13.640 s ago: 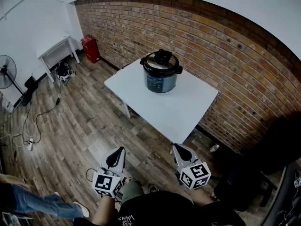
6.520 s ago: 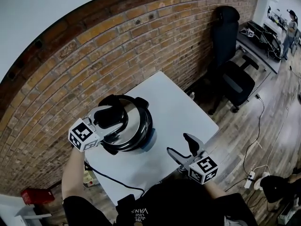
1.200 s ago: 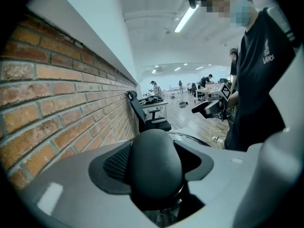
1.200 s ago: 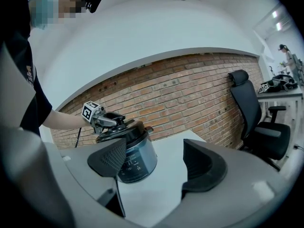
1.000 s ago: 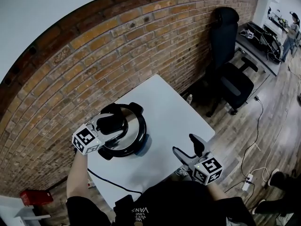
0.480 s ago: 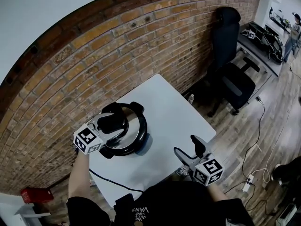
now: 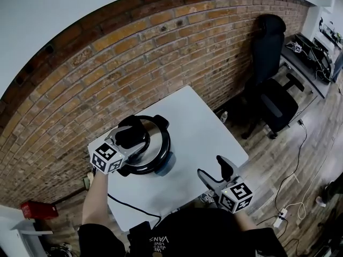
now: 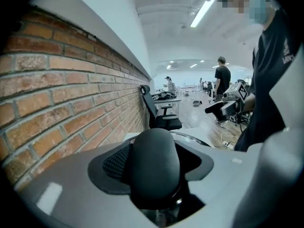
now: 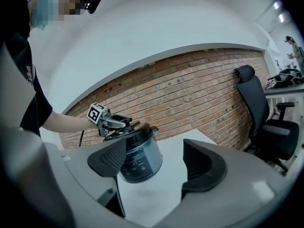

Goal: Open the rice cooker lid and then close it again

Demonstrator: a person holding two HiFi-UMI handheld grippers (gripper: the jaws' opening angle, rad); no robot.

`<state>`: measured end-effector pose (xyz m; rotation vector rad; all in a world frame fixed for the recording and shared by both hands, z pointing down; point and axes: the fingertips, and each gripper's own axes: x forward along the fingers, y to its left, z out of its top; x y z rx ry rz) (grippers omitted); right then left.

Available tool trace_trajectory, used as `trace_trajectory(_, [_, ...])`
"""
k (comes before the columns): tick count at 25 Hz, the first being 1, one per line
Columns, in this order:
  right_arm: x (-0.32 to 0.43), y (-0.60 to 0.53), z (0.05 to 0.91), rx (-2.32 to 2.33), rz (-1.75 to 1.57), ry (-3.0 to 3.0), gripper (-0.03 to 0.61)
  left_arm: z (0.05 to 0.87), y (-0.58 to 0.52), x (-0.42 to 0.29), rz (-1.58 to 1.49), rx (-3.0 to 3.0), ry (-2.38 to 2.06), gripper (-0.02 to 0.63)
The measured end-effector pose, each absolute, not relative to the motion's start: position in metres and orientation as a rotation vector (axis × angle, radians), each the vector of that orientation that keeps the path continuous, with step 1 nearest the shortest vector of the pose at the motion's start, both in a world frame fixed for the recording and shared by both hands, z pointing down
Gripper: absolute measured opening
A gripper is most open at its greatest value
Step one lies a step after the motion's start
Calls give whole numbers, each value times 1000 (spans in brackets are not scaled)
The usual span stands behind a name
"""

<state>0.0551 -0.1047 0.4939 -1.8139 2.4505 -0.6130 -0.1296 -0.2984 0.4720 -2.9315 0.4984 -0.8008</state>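
While left tool [image 7: 136, 138] clamps lid knob [image 8: 154, 165] atop rice cooker [image 9: 140, 160], right tool [image 7: 213, 167] agape, apart.

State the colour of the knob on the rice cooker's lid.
Black. The knob shows best in the left gripper view.

The person's black shirt [image 7: 182, 232] bears white print, upside down in the head view: "VANS", with smaller lines beside it too small to read. The rice cooker [image 9: 140, 158] has unreadable white print on its front panel.
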Motion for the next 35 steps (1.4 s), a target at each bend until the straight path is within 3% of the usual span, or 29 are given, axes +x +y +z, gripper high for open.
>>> trace_trajectory(11, [46, -117, 492, -1683, -599, 2528, 367, 474, -306, -136, -835, -2893, 968, 281])
trace_trajectory(23, [34, -141, 475, -1489, -534, 2692, 367, 475, -307, -141, -821, -2854, 1148, 288])
trace_trajectory(35, [21, -157, 464, -1241, -437, 2873, 367, 435, -263, -182, -516, -2673, 1534, 290])
